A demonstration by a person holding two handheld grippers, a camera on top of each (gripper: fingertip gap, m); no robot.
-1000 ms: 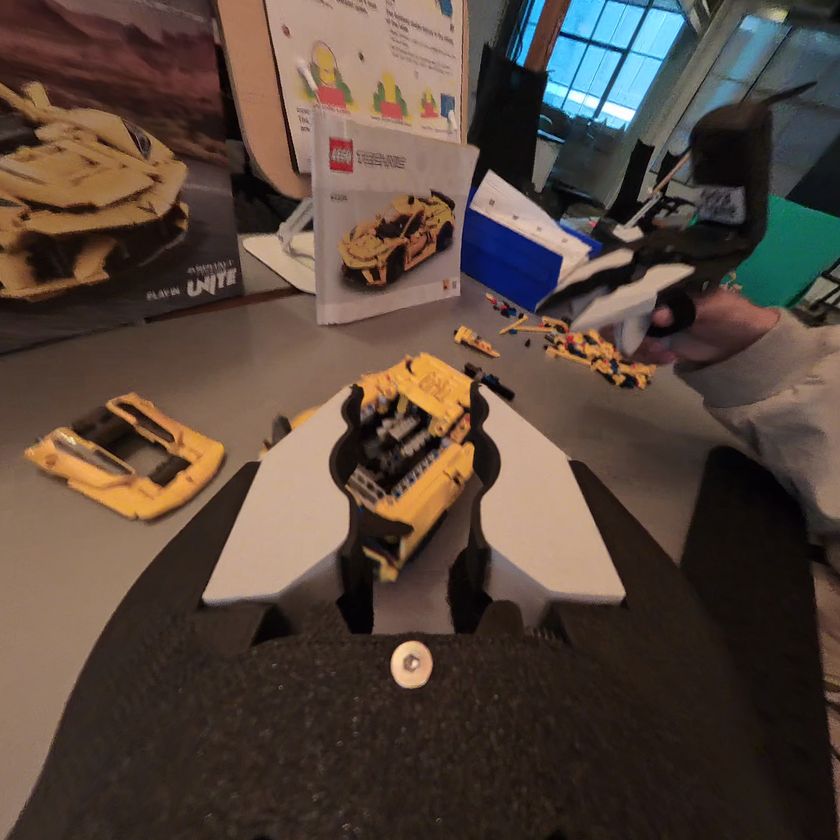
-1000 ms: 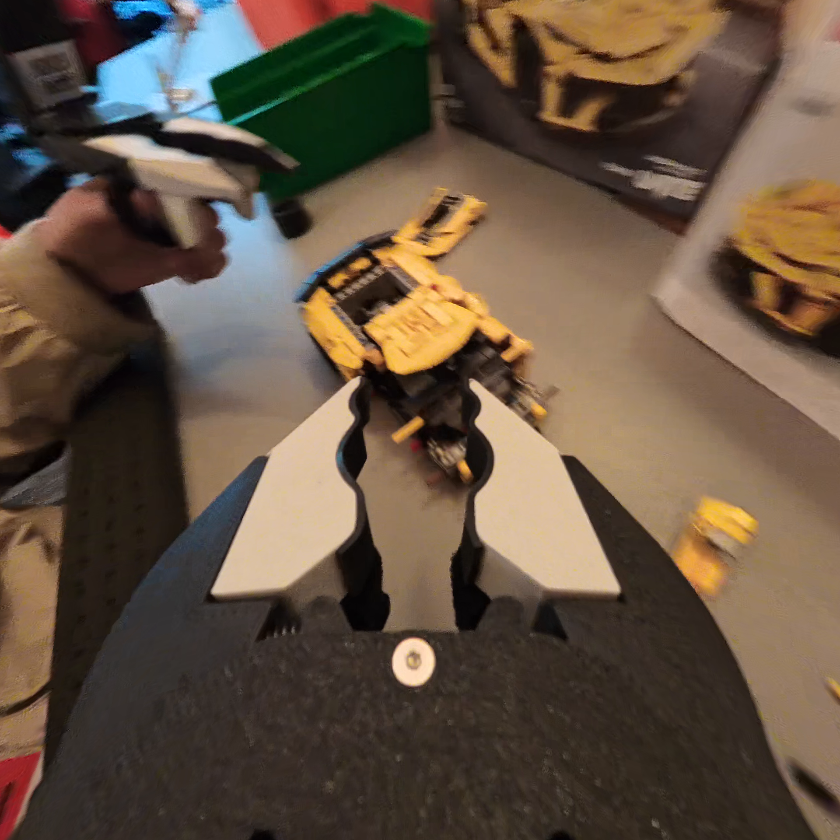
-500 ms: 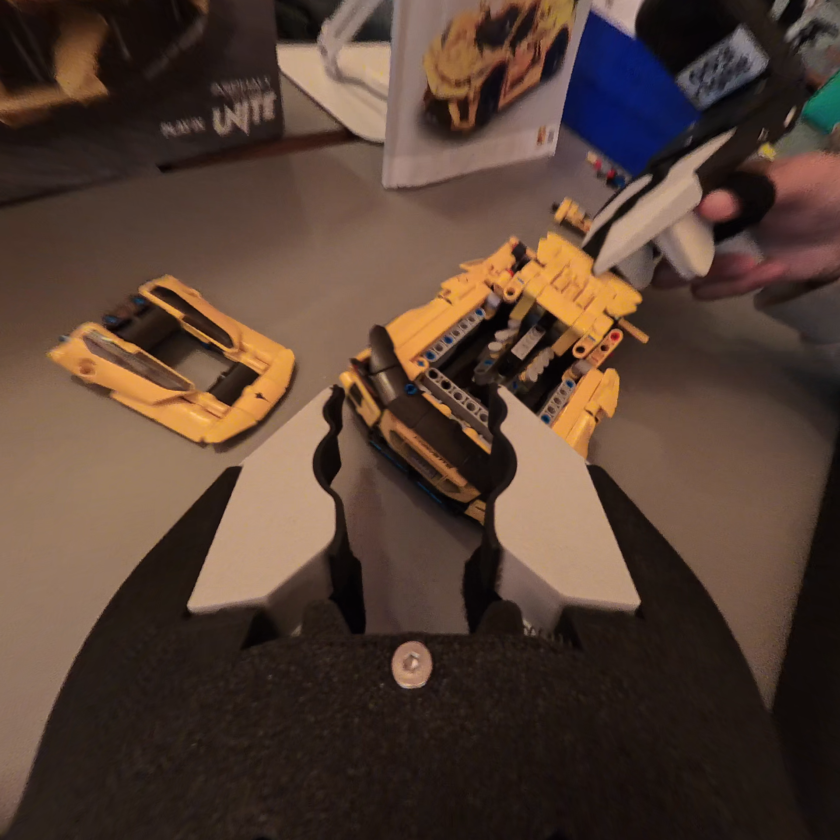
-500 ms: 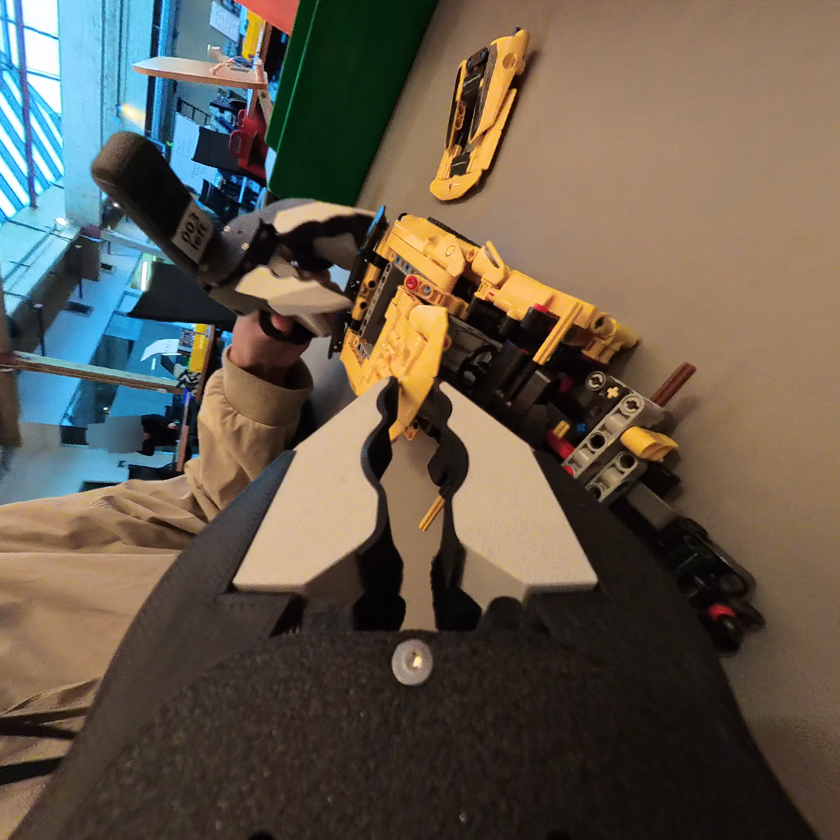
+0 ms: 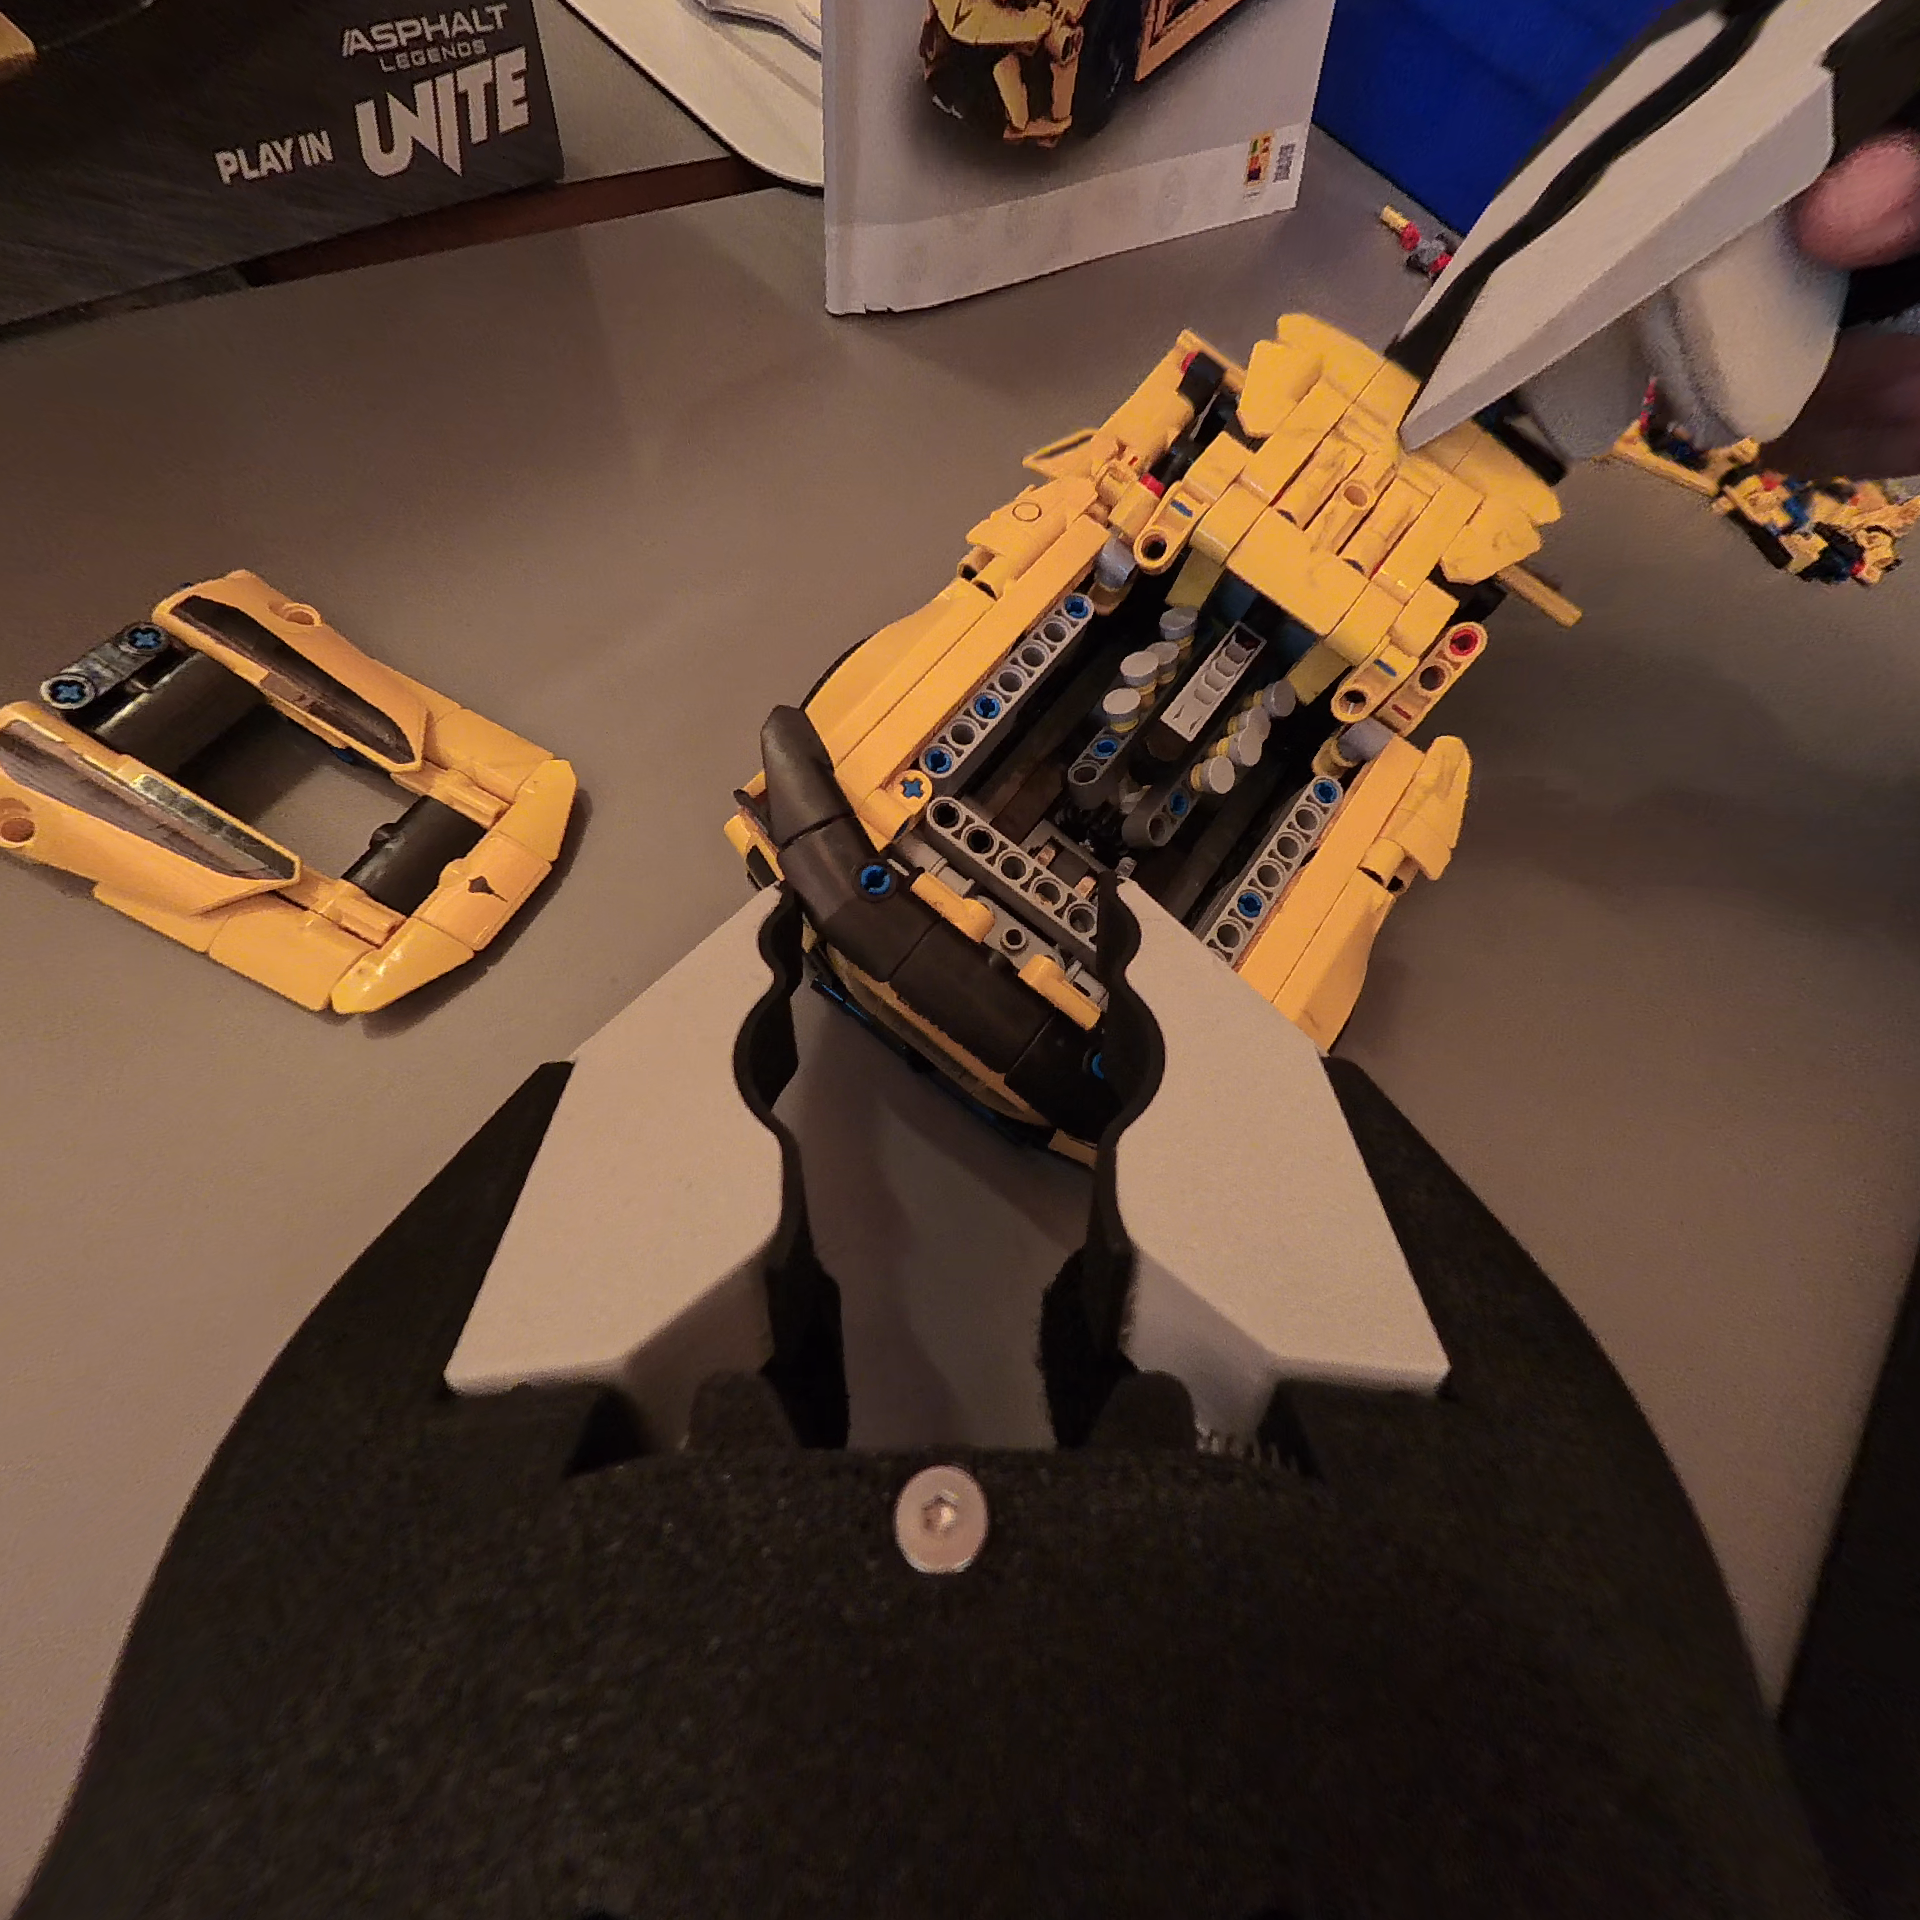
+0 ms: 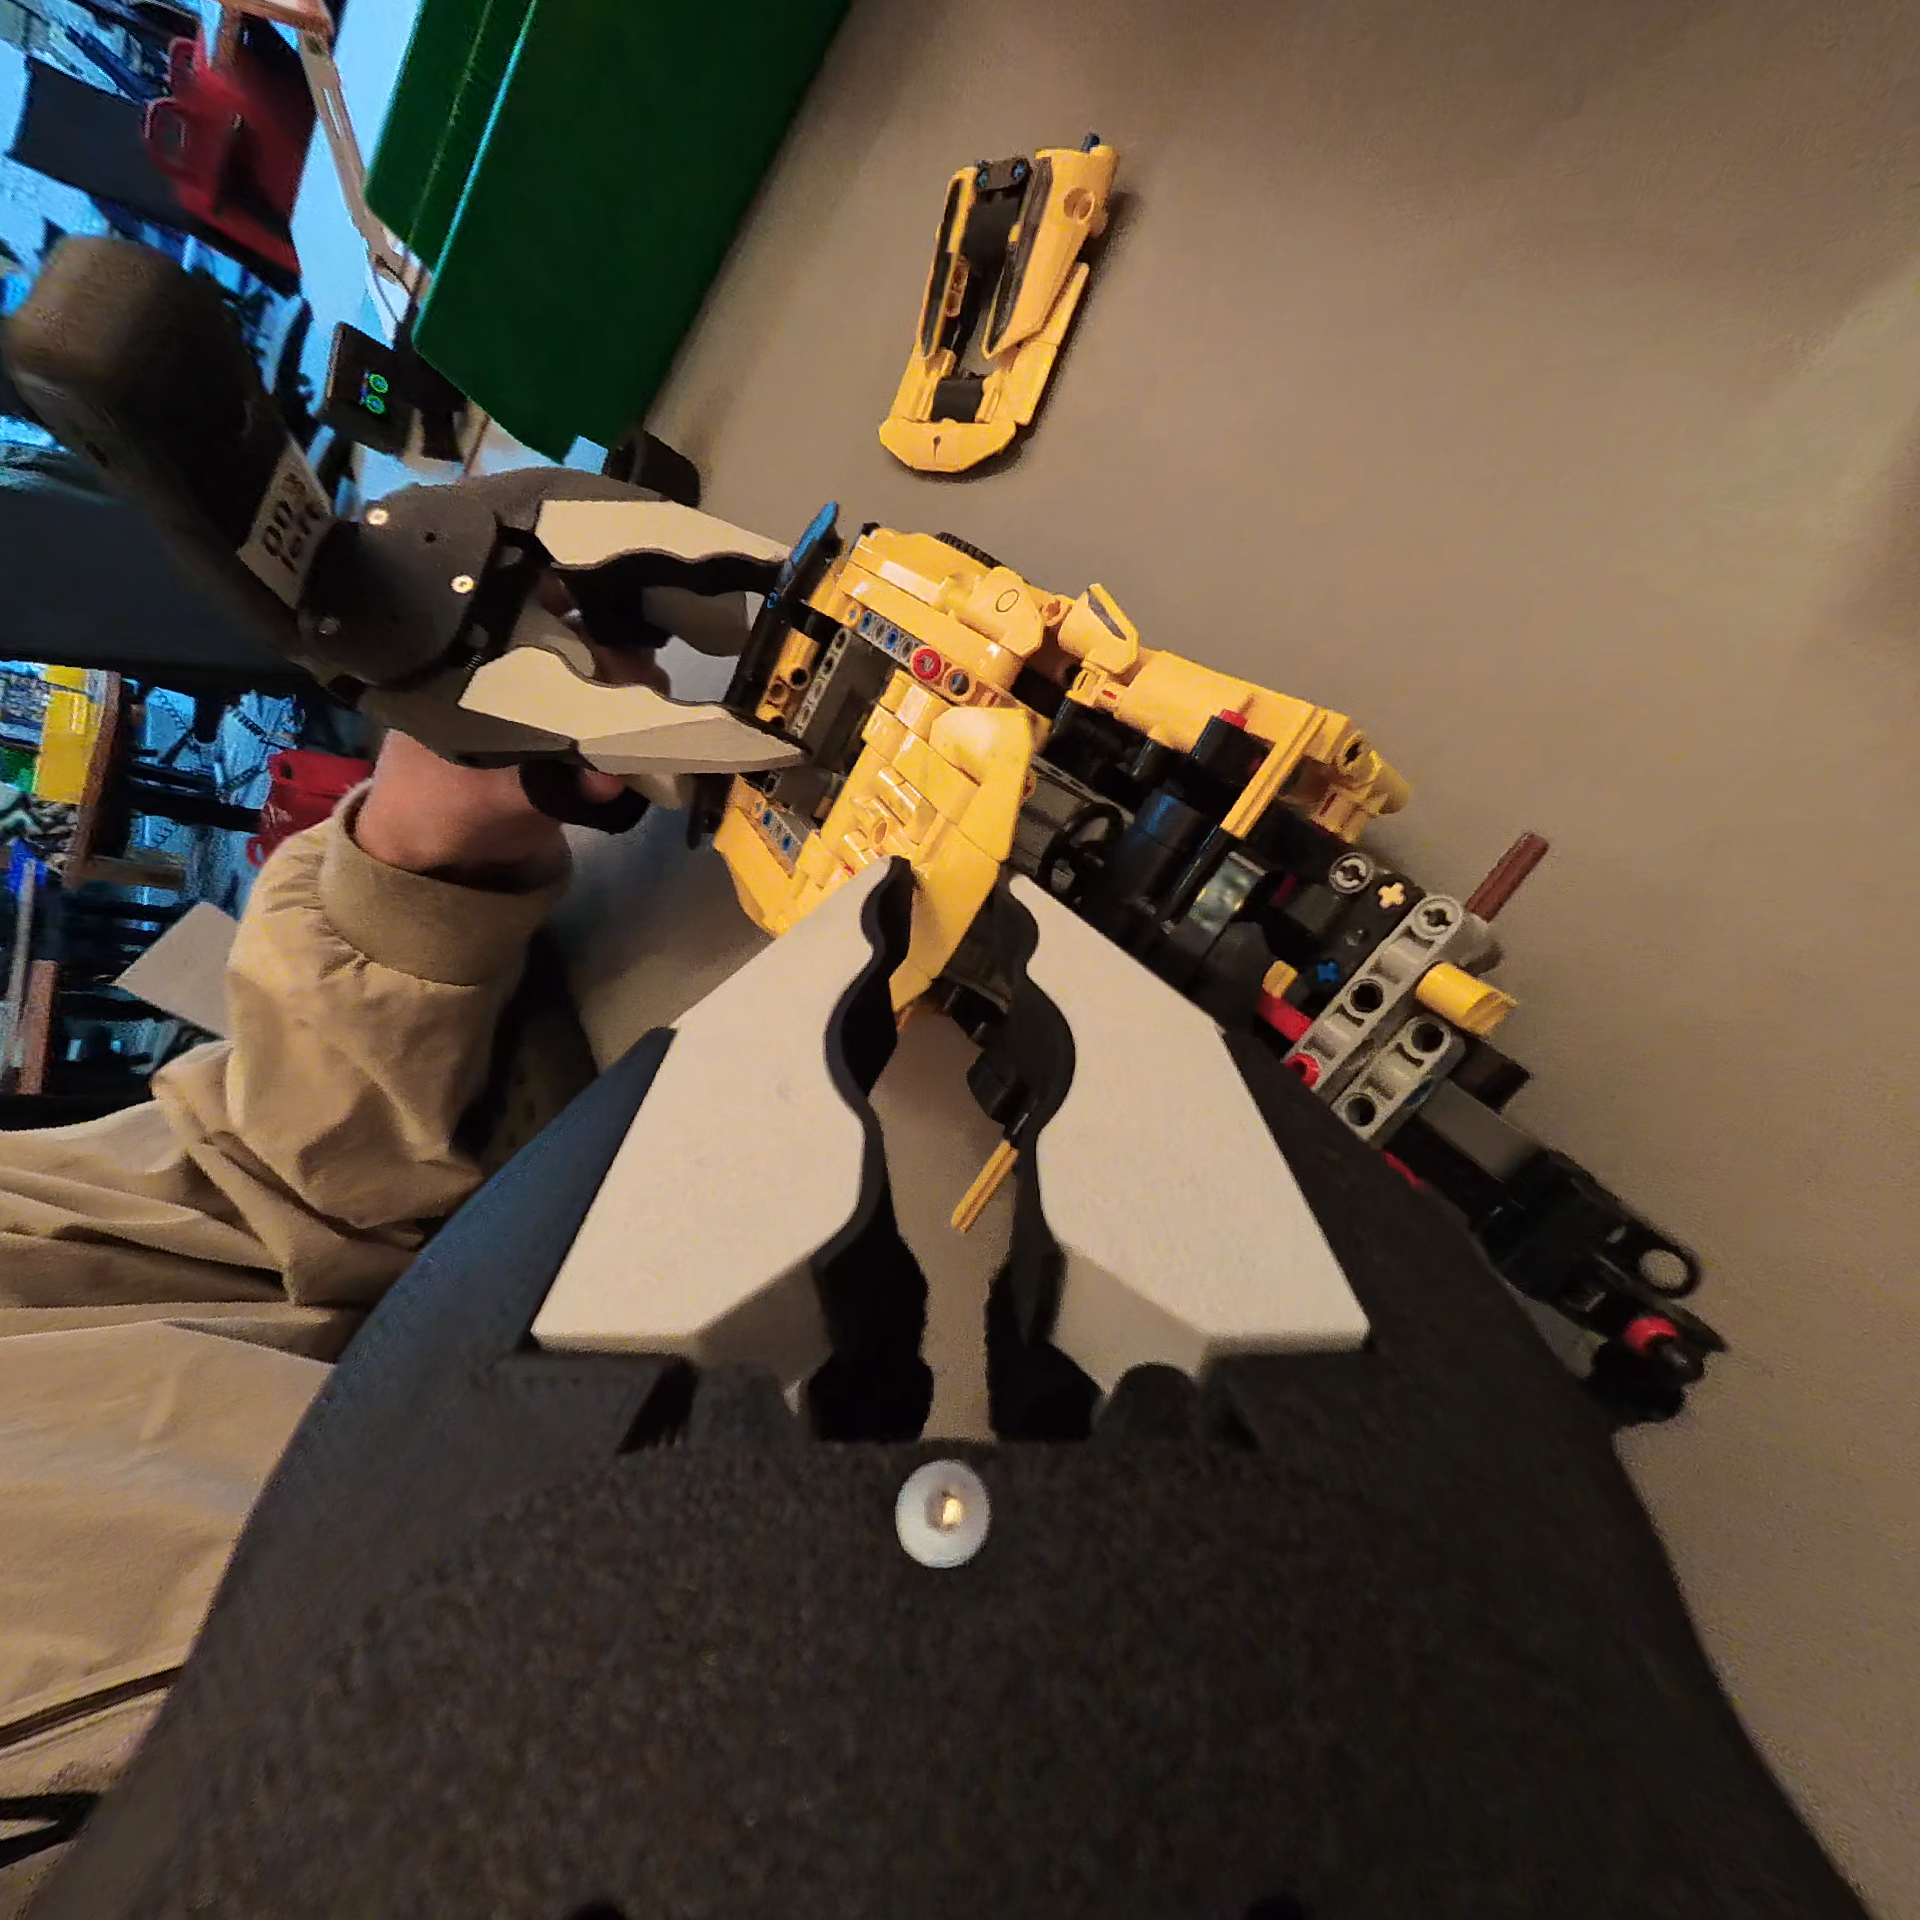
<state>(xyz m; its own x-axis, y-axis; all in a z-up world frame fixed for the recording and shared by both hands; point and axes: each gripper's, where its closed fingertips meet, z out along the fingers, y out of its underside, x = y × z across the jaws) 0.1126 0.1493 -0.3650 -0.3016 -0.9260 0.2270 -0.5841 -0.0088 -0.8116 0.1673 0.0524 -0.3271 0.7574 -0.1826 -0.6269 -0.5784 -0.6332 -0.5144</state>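
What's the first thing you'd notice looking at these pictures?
The half-built yellow brick car in the middle of the grey table, its insides showing. A tool sits at each end of it: the left tool open around its black end, the right tool closed on its yellow panel. Off to the side lies a separate yellow car-body piece, with a green bin beyond it.
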